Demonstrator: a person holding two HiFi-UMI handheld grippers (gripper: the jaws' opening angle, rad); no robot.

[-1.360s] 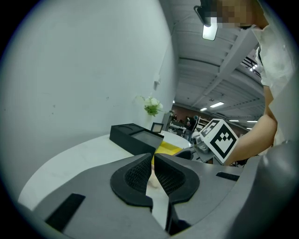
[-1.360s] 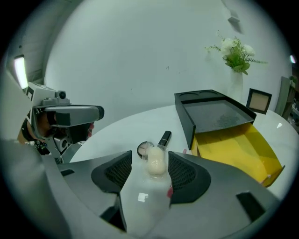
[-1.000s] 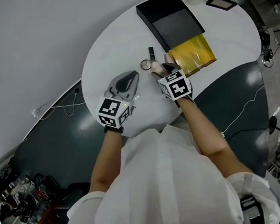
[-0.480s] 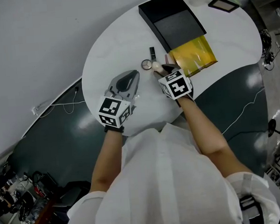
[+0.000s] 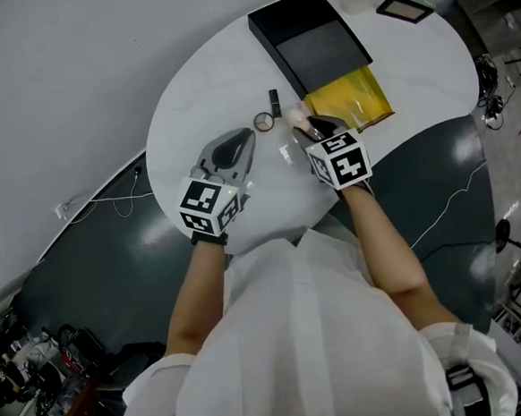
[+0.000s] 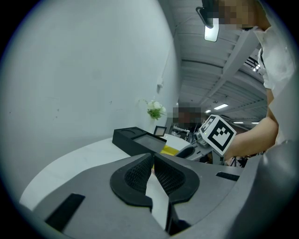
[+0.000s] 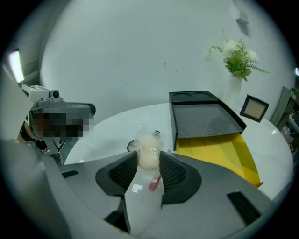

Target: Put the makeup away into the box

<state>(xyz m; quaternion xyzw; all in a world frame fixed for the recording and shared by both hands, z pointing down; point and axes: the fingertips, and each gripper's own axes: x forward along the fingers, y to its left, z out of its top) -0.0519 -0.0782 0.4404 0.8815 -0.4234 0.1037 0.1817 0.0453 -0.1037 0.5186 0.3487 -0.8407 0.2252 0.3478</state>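
Closing on the sponge (image 7: pixel 148 150), the right gripper (image 5: pixel 301 124) has just been narrowing its jaws, and the pads now pinch the pale, clear-wrapped sponge from both sides. A second ago this gripper sat low at the table (image 5: pixel 206 81), its tips right beside the compact (image 5: pixel 263 121). Now it stands higher and nearer the yellow tray (image 5: pixel 353 104), and the sponge is off the table, carried between the jaws just short of the tray's near edge.

This looks like the pick done and the carry begun. What is left is a short move over the tray, which sticks out of the black box (image 5: pixel 308 37), and then a release. The wrapper is slack and the sponge soft, so it may sag or slip in the grip.

The left gripper (image 5: pixel 240 144) has not shifted. Its jaws are together with nothing between them, and it hangs over the table's near side.

The compact and a dark stick (image 5: pixel 275 101) lie on the table left of the box, not yet put away.
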